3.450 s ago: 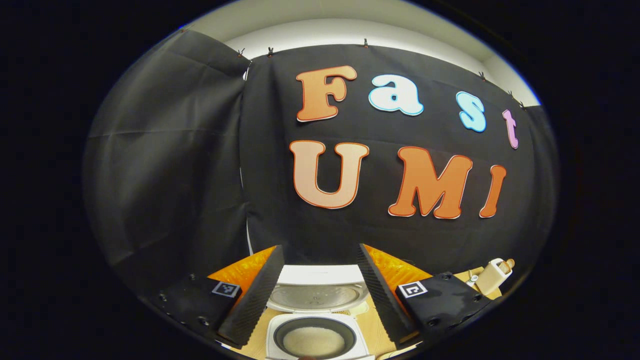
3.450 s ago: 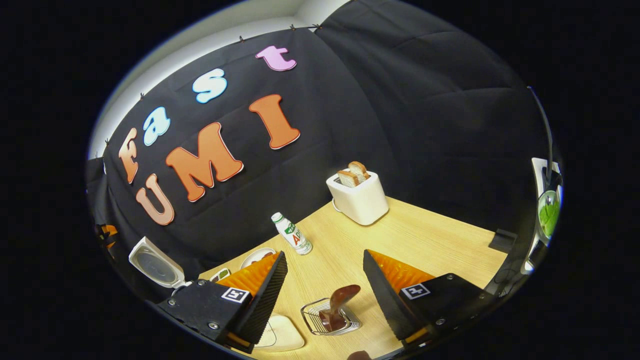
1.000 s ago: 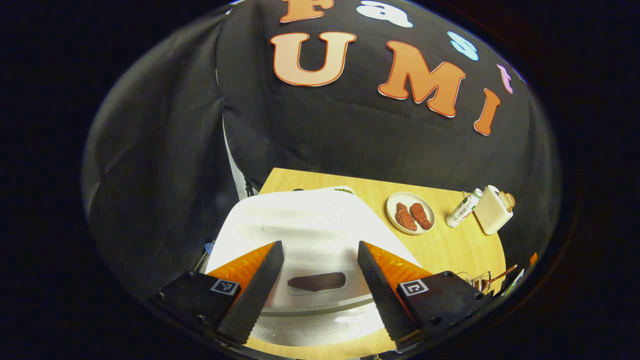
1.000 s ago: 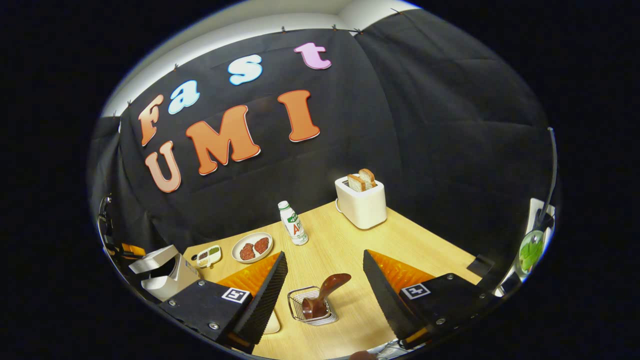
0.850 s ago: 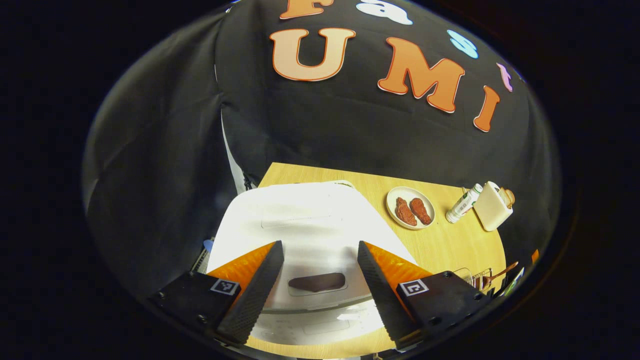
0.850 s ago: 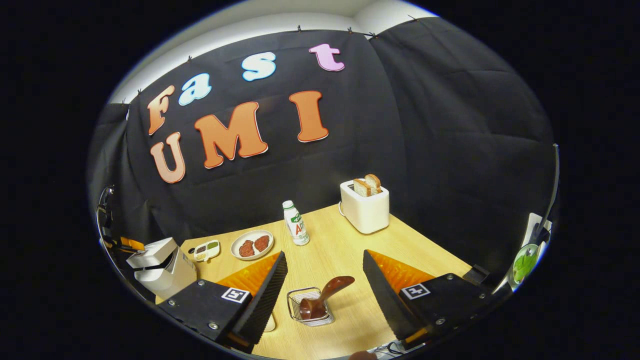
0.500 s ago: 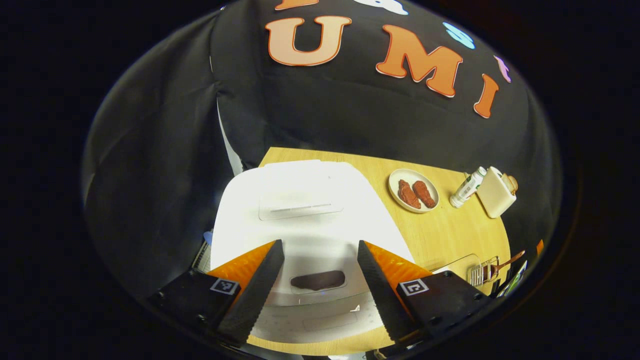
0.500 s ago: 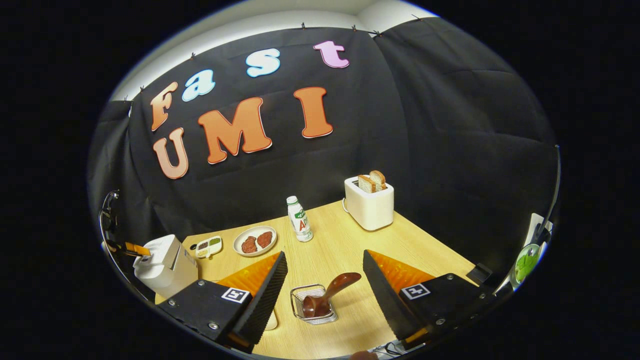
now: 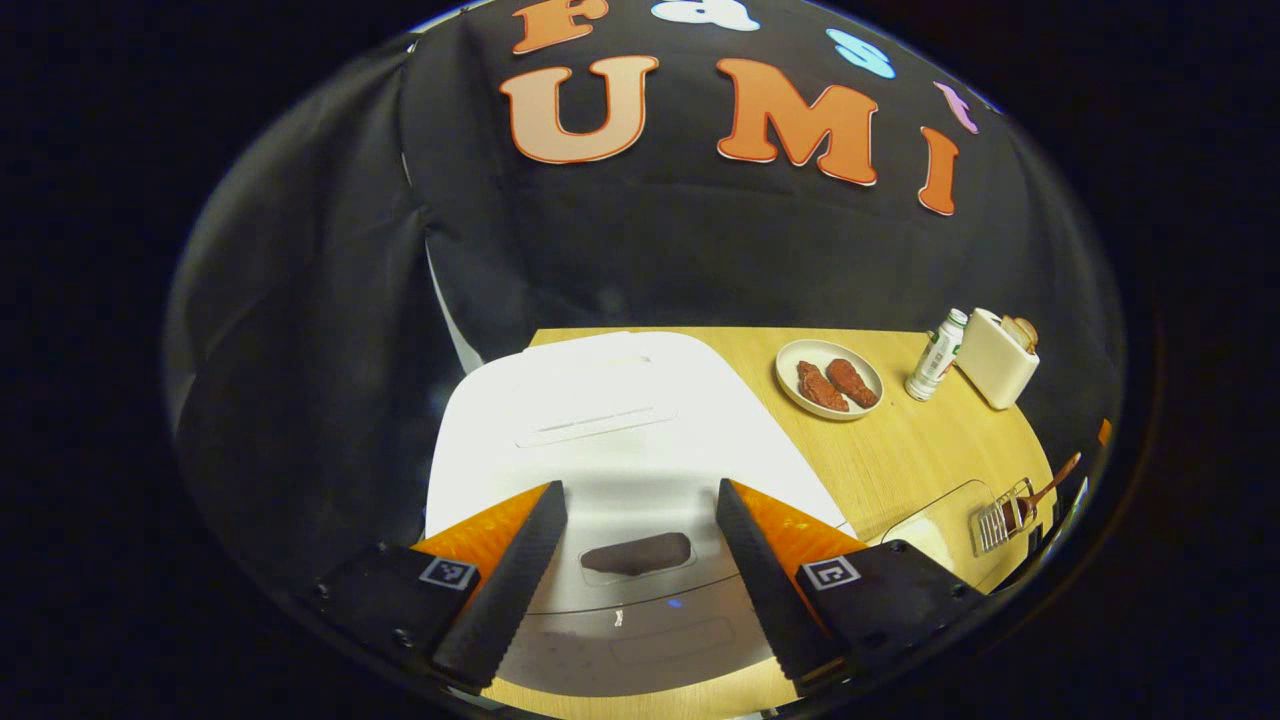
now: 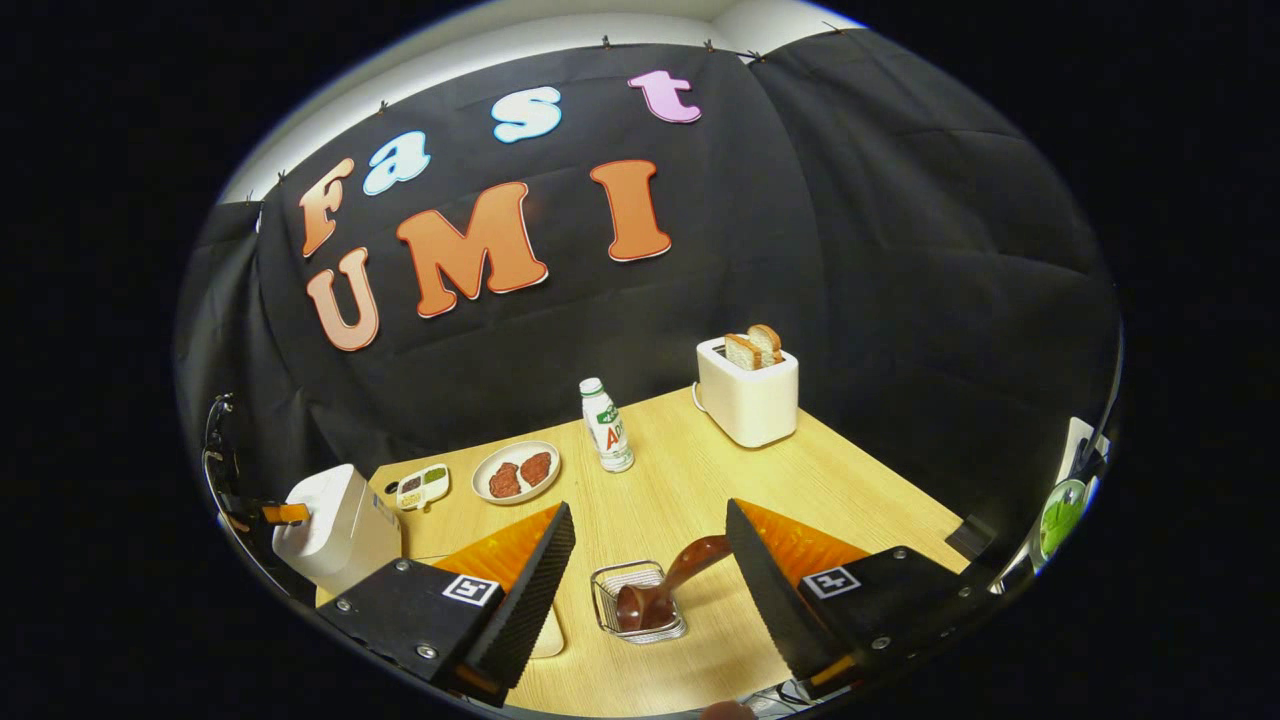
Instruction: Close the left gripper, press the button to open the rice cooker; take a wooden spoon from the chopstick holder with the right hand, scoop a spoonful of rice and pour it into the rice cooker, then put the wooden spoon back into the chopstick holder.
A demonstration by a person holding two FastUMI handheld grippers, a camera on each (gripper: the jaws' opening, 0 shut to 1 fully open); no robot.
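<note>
Both grippers hung open and empty above the table.

The left gripper (image 9: pixel 638 560) straddled the closed white rice cooker (image 9: pixel 600 420); right of the cooker lay a meat plate (image 9: pixel 829 365), the wire chopstick holder (image 10: pixel 638 600) with the brown wooden spoon (image 10: pixel 665 590), and the right gripper (image 10: pixel 648 580).

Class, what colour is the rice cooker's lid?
White: the rice cooker lid shows best in the left gripper view.

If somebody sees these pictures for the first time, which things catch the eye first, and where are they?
In the left gripper view, the big white rice cooker lies with its lid shut right under the open left gripper. In the right gripper view, a wooden spoon stands in a wire holder between the open right gripper's fingers, and a toaster with bread stands by the back wall.
</note>
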